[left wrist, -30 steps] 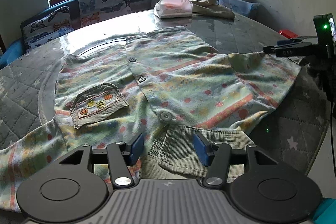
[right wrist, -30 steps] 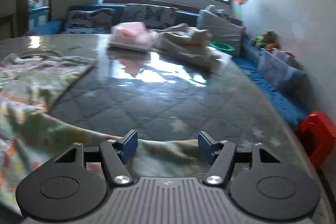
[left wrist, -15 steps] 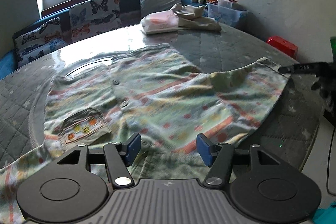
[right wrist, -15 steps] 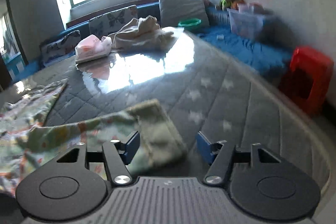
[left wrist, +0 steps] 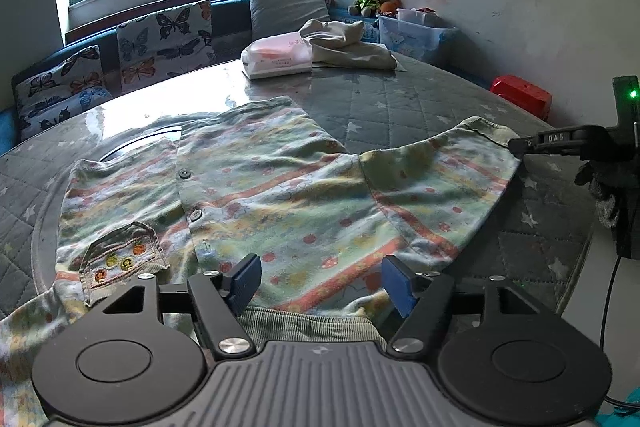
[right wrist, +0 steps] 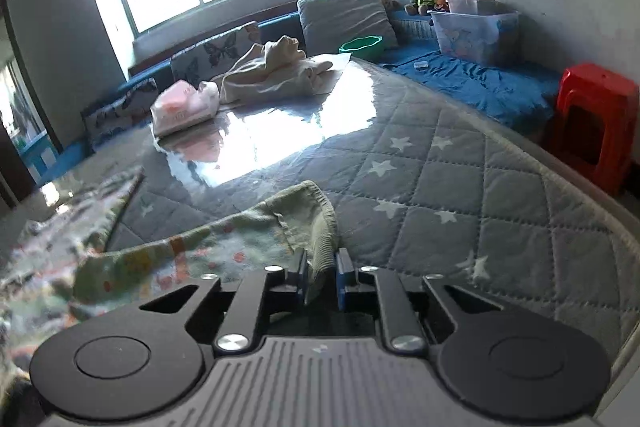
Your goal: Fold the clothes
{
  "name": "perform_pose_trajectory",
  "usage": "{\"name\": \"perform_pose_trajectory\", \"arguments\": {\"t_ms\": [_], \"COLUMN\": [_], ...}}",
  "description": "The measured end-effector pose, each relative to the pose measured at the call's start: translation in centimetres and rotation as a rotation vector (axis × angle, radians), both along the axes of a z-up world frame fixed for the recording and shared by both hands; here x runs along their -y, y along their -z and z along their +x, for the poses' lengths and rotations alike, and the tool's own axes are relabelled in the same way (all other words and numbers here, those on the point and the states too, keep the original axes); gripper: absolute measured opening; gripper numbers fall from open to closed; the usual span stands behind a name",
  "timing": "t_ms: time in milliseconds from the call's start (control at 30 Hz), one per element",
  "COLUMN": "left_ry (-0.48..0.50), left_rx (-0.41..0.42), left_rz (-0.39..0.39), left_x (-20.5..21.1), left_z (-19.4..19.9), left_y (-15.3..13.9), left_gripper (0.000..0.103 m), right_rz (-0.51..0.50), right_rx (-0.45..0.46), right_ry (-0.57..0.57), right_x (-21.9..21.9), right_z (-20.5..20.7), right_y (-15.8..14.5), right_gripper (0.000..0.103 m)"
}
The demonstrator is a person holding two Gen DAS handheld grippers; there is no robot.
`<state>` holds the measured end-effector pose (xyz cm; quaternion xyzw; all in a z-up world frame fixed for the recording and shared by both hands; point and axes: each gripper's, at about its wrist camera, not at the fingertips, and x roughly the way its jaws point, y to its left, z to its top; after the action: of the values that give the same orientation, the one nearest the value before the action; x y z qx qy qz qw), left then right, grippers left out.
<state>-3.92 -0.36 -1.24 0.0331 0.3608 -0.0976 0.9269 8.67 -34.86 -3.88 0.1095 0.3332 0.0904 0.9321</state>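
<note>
Pale green shirt (left wrist: 280,195) with orange stripes and red dots; grey star-quilted table cover (right wrist: 460,195); red stool (right wrist: 596,123)

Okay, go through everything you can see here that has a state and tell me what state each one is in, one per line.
left gripper: open, above the shirt's collar end, holding nothing.
right gripper: shut on the sleeve cuff.
patterned shirt: spread flat, front up, buttoned, unfolded.
sleeve cuff: pinched, lifted slightly.
chest pocket: top edge curled up.
beige garment: crumpled, unfolded.
plastic-wrapped pack: closed, lying flat.
clear storage bin: uncovered, things inside.
</note>
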Motion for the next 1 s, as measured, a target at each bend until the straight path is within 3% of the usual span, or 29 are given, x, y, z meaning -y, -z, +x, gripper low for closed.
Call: {"name": "perform_pose_trajectory", "arguments": {"t_ms": [100, 267, 500, 767, 1000], "left_ry": [0.002, 0.014, 0.051, -0.051, -0.192], "left_rx": [0.002, 0.003, 0.02, 0.062, 0.073], "left_rz": [0.0, -0.008, -0.042, -0.095, -0.131], "left_x": [0.3, 0.7, 1.2, -3.1, -7.8], "left_z": [-0.2, -0.4, -1.1, -2.6, -4.8], "left_y": [0.0, 0.2, 0.3, -0.4, -0.2], "left_gripper": [0.07, 0.071, 0.072, 0.073, 0.075], "right_rz": [0.069, 0.189, 0.237, 0.237, 0.223], "right_rx": [0.012, 0.087, 0.192, 0.245, 0.189], "right_ry": [0.001, -0.07, -0.256, -0.535, -0.74], "right_x": [0.3, -0.3, -5.0, -15.5, -24.8], "right_z": [-0.3, -1.1, -1.5, -1.6, -2.8], "right_y": [-0.6, -4.0, -9.8, -14.0, -12.6], "right_gripper": [0.008, 0.008, 0.008, 0.008, 0.008]}}
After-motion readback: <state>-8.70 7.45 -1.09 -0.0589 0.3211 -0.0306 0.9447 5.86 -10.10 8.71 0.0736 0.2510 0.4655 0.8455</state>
